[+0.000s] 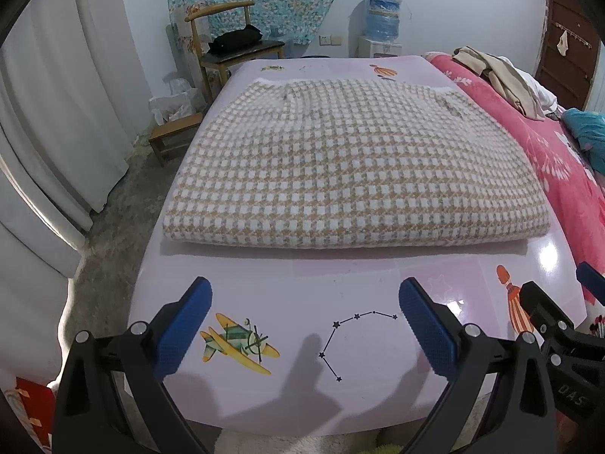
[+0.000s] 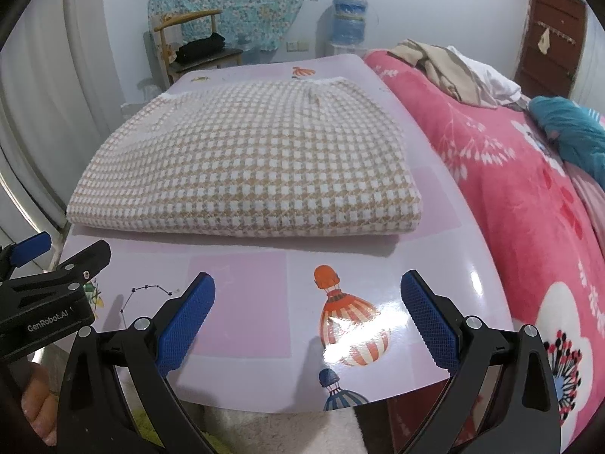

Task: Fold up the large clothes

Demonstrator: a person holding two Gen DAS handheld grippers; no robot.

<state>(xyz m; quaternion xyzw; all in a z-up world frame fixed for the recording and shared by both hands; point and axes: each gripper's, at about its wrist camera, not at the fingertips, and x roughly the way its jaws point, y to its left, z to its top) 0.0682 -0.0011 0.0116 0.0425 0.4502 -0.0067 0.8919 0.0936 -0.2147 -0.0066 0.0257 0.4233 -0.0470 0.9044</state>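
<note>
There we held the left tool (image 1: 304,325) and right tool (image 2: 308,319) wide apart, empty, over bare counter (image 1: 351,283) before the folded checked garment's (image 1: 340,174) near edge.

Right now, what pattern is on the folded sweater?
The sweater has small tan and white checks, clearest in the left wrist view.

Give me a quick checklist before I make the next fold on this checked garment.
1. Left tool open and holding nothing: ok.
2. Right tool open and holding nothing: ok.
3. Checked garment lies flat, folded into a rectangle on the table: ok.
4. Near folded edge straight, facing both tools: ok.
5. Bare table between the tools and the near edge: ok.
6. Layers underneath aligned: cannot tell.
</note>
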